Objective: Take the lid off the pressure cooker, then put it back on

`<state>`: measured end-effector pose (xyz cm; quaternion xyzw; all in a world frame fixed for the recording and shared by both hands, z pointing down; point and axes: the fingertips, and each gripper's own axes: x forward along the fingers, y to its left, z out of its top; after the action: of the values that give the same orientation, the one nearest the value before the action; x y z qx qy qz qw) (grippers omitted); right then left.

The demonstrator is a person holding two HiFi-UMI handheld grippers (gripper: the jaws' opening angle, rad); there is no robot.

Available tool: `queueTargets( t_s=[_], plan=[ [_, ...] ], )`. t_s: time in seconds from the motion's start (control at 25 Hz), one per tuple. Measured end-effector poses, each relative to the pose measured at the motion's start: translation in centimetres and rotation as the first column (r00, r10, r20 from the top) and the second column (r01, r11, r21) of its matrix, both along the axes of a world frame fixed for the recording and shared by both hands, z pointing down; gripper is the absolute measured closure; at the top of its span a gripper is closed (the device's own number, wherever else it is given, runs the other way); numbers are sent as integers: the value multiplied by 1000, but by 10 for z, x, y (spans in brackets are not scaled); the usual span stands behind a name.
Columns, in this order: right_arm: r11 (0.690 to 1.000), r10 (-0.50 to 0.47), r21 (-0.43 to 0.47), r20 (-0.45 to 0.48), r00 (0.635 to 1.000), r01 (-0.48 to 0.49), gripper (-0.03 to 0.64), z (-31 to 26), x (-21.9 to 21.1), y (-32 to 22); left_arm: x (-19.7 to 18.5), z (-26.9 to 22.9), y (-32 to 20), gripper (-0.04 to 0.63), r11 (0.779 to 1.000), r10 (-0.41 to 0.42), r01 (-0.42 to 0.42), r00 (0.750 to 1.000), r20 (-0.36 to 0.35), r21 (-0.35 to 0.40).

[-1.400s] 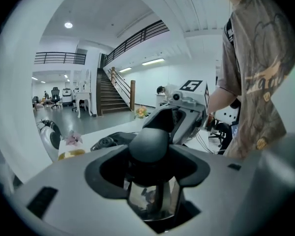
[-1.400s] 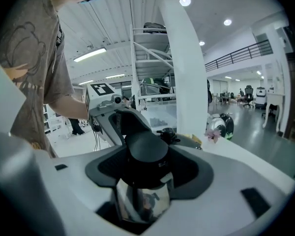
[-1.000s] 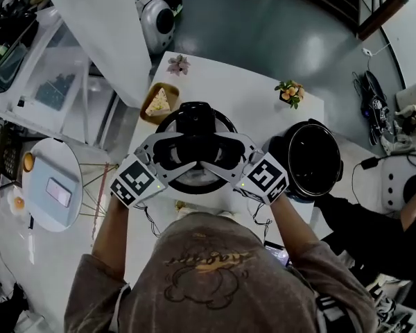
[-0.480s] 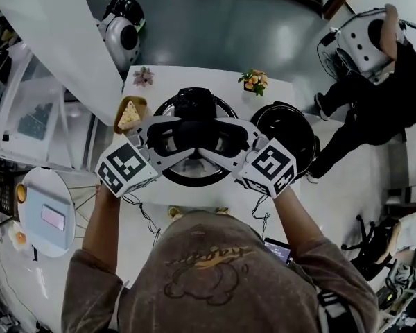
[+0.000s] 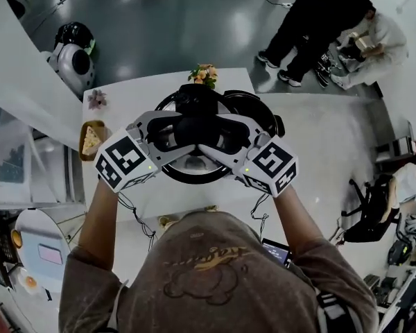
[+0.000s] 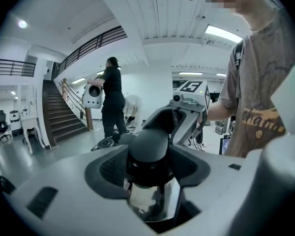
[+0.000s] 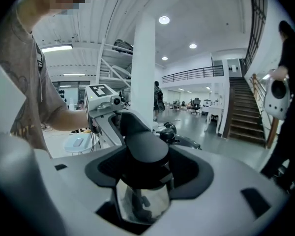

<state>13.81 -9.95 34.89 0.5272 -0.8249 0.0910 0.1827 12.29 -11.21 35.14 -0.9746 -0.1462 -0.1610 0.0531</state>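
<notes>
The round steel lid (image 5: pixel 194 173) hangs above the white table (image 5: pixel 319 158), held by its black knob handle (image 5: pixel 197 127). My left gripper (image 5: pixel 175 134) clasps that handle from the left and my right gripper (image 5: pixel 220 139) from the right, both shut on it. The black cooker pot (image 5: pixel 262 111) shows partly behind and to the right of the lid, its mouth mostly hidden. In the left gripper view the knob (image 6: pixel 150 149) sits between the left gripper's (image 6: pixel 148 167) dark pads, with the right gripper (image 6: pixel 187 107) across it. The right gripper view shows the same knob (image 7: pixel 145 149) gripped.
An orange flower pot (image 5: pixel 204 73) stands at the table's far edge and a small pink flower (image 5: pixel 96 100) at the far left. A plate with a cake slice (image 5: pixel 90 141) lies on the left. People (image 5: pixel 319 12) stand on the floor beyond.
Both grippers have carried the lid up and to the right, from beside the black pot to partly over it. The view has swung round with them.
</notes>
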Motion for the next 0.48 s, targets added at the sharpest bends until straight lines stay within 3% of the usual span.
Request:
queueTargets(
  t_s=[0.48],
  plan=[
    [973, 233, -1, 7, 972, -233, 348, 5, 88, 50, 91, 5, 47, 336, 974, 227, -227, 974, 21, 2]
  ],
)
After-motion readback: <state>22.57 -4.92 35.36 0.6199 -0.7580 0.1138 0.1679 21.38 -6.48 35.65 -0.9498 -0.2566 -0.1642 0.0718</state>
